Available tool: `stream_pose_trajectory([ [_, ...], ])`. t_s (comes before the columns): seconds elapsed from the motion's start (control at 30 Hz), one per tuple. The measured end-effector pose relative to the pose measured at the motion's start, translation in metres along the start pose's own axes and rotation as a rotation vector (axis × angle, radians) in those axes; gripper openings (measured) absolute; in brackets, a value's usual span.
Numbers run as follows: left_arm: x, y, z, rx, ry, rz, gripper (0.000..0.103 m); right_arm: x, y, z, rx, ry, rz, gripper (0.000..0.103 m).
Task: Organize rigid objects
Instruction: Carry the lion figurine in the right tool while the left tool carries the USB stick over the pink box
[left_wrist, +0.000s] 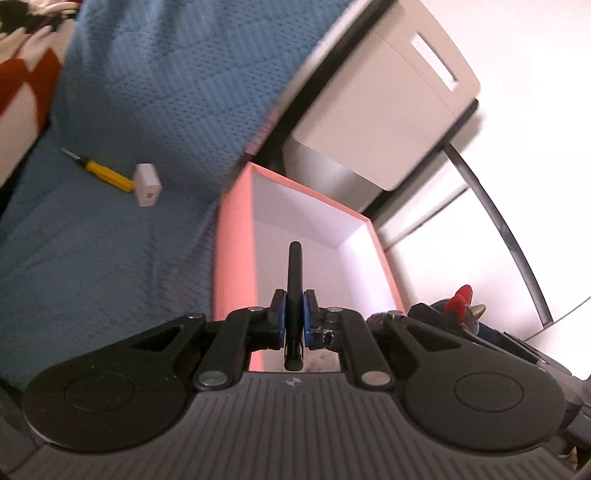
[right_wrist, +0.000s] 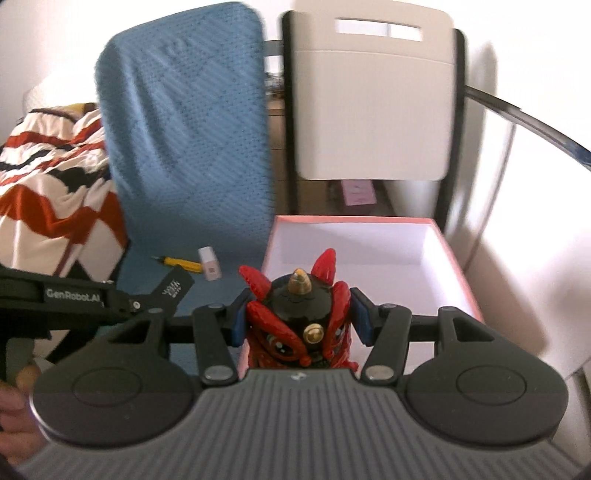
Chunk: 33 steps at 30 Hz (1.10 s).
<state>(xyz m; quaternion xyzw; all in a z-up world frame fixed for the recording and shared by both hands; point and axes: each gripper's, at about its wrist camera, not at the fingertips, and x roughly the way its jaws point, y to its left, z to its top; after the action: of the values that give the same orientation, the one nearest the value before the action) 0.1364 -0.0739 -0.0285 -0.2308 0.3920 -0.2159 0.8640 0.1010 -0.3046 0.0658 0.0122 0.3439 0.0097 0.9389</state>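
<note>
**What the two wrist views leave unclear**

In the left wrist view, the black pen has its middle covered by the blue pads of the left hand-held gripper, and its near end sits against the housing. The red and black figurine shows only a red fin and a gold tip at the right, the rest behind the gripper's arm. The pink box loses its near wall behind the gripper. The white chair and blue blanket are smeared with motion blur.

In the right wrist view, the figurine's lower body drops behind the housing. The label on the small white block is too small to read. A hand is cut off by the left edge.
</note>
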Motion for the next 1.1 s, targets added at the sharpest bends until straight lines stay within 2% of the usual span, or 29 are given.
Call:
stream_pose_trajectory([
  [0.23,0.034,-0.033,0.000,0.025,0.043,-0.013,0.011,0.011,-0.043,-0.004,0.038,0.037,-0.029,0.057],
  [0.53,0.093,-0.058,0.002,0.042,0.105,0.018,0.011,0.048,-0.082,-0.005,0.058,0.106,-0.031,0.057],
  [1.1,0.187,-0.062,-0.018,-0.003,0.265,0.098,0.011,0.114,-0.138,-0.028,0.083,0.251,-0.008,0.057],
])
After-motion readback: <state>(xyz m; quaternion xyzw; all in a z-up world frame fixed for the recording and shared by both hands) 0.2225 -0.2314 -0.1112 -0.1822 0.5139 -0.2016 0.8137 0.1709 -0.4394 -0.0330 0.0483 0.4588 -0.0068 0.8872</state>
